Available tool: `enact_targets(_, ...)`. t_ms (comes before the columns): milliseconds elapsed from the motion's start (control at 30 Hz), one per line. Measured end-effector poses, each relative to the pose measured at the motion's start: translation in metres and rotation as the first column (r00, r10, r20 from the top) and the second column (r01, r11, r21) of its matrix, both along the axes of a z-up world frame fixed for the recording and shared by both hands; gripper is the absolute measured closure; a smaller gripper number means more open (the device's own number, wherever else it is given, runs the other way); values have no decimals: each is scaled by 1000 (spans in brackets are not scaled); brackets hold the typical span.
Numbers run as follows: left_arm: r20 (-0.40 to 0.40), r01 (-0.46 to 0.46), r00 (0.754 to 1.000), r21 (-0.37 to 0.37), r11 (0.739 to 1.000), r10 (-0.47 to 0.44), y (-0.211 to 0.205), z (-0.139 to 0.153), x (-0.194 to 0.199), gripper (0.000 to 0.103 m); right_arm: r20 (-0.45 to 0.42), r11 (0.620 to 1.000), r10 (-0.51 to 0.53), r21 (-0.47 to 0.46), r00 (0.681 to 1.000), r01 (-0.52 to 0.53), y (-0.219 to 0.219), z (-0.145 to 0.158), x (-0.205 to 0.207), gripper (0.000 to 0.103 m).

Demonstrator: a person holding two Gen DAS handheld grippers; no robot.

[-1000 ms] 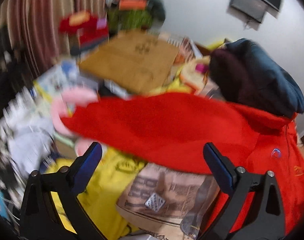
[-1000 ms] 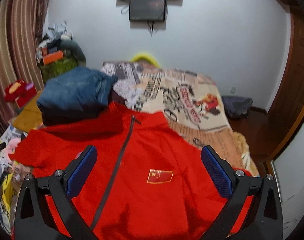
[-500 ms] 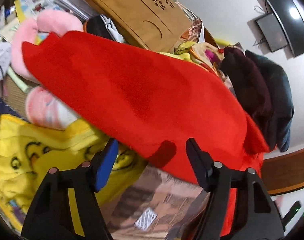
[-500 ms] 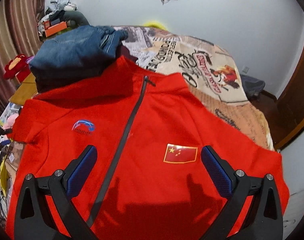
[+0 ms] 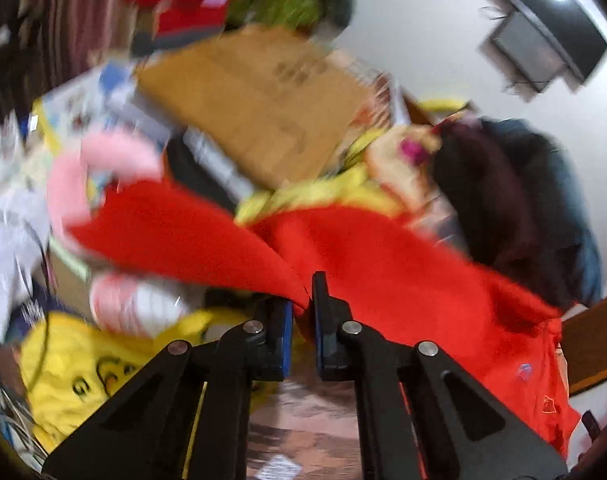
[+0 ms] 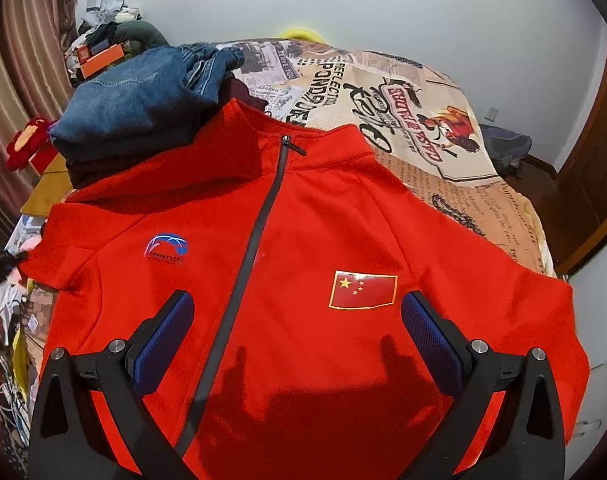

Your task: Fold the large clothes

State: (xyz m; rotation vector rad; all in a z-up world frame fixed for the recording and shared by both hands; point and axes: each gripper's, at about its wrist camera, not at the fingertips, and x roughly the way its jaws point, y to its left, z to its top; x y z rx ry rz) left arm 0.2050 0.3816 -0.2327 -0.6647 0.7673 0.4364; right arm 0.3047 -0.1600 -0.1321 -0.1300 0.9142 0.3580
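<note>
The red jacket [image 6: 303, 264] lies front-up on the bed [image 6: 443, 152], zip closed, collar toward the wall, with its upper left corner against a stack of folded jeans [image 6: 143, 92]. The left claw [image 5: 302, 304] is pinched nearly closed on the edge of the jacket's sleeve [image 5: 183, 236], a fold of red cloth caught between its blue pads, while the right claw [image 6: 295, 344] hangs wide apart over the chest, holding nothing. The step in hand looks like bringing that sleeve across the body for the first fold. To do it well, I would lift only enough to clear the cloth beneath, carry the sleeve over in a flat arc so it lands parallel to the zip [image 6: 259, 240], and use the free right claw to press the chest down near the flag patch [image 6: 363, 290] so the body does not drag sideways (fleece-like fabric tends to cling and bunch). Only the left wrist view shows the grip itself and the clutter off the bedside, a yellow blanket [image 5: 83, 372] and a brown board [image 5: 255, 112], which the sleeve could snag on; it is badly blurred. Only the right wrist view shows the jacket's full layout, the clear stretch of bed to its right, and that the shoulders lie fairly square.
</note>
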Motion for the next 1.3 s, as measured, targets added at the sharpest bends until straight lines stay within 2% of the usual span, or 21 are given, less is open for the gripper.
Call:
enact_targets(133, 101, 79, 991, 122, 989, -91, -30, 67, 14, 97, 20, 1000, -5, 17, 1000, 4, -7, 10, -2, 0)
enact_targets(233, 168, 150, 969, 197, 969, -184, -63, 112, 27, 97, 37, 1000, -5, 30, 999, 4, -12, 18, -3, 0)
enact_targets(367, 229, 261, 917, 269, 927, -325, -118, 156, 45, 97, 67, 999, -1, 34, 998, -1, -19, 26, -6, 0)
enact_targets(533, 220, 393, 851, 338, 855, -478, -188, 176, 74, 97, 91, 999, -2, 43, 996, -2, -30, 33, -9, 0)
enact_targets(633, 173, 476, 811, 361, 802, -559, -231, 170, 92, 97, 101, 999, -5, 47, 995, 1, -38, 37, -11, 0)
enact_targets(700, 132, 549, 774, 348, 760, -620, -258, 158, 103, 97, 104, 999, -7, 46, 995, 2, -44, 38, -11, 0)
enact_targets(800, 46, 643, 718, 338, 687, -695, -302, 132, 115, 97, 99, 999, 0, 41, 995, -4, -51, 37, -10, 0)
enact_targets(867, -25, 706, 672, 323, 630, -740, -332, 110, 119, 97, 101, 1000, 0, 29, 995, -3, -54, 36, -11, 0)
enact_targets(1000, -139, 787, 599, 287, 547, -789, -379, 68, 119, 97, 98, 1000, 2, -2, 995, -2, -61, 30, -12, 0)
enact_targets(1067, -191, 818, 565, 255, 516, -803, -397, 43, 116, 97, 92, 1000, 3, -10, 996, -2, -64, 26, -13, 0)
enact_targets(1133, -221, 840, 539, 214, 498, -813, -411, 25, 109, 97, 83, 1000, 7, -22, 997, -5, -65, 21, -14, 0)
enact_targets(1200, -260, 853, 521, 183, 488, -813, -417, 8, 107, 97, 77, 999, 13, -32, 997, -11, -66, 18, -15, 0)
enact_targets(1300, -309, 862, 507, 166, 479, -805, -416, -4, 104, 95, 71, 999, 24, -49, 997, -21, -64, 13, -16, 0)
